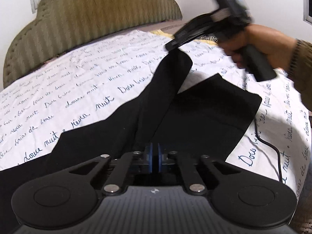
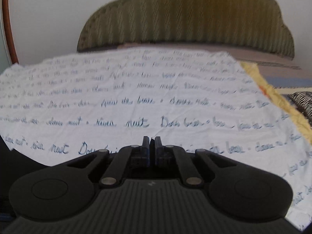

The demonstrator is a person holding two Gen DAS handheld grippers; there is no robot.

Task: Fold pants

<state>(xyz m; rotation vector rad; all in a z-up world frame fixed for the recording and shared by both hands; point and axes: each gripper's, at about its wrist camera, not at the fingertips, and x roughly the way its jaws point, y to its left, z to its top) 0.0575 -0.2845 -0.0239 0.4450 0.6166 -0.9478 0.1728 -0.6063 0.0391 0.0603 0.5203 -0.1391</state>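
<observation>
I see black pants (image 1: 136, 117) spread on a white sheet (image 1: 68, 78) over the bed, in front of a ribbed olive headboard (image 1: 97, 13). No bins or boxes are in sight; the sheet alone carries the pants.

My left gripper (image 1: 154, 156) has its blue pads pressed together low over the dark cloth; I think it pinches the pants near the waist end, but the fabric between the pads is hard to make out. In the left view my right gripper (image 1: 173, 44), blurred, nips the far end of one leg and lifts it off the sheet, a hand (image 1: 257, 42) around its handle. From its own camera its tongs (image 2: 151, 146) stand pressed together, a dark sliver between them.

The sheet bears rows of blue handwriting; I can read "nuit" and "Dou", the rest is too smeared. A black cable (image 1: 273, 148) trails across the sheet at the right.
</observation>
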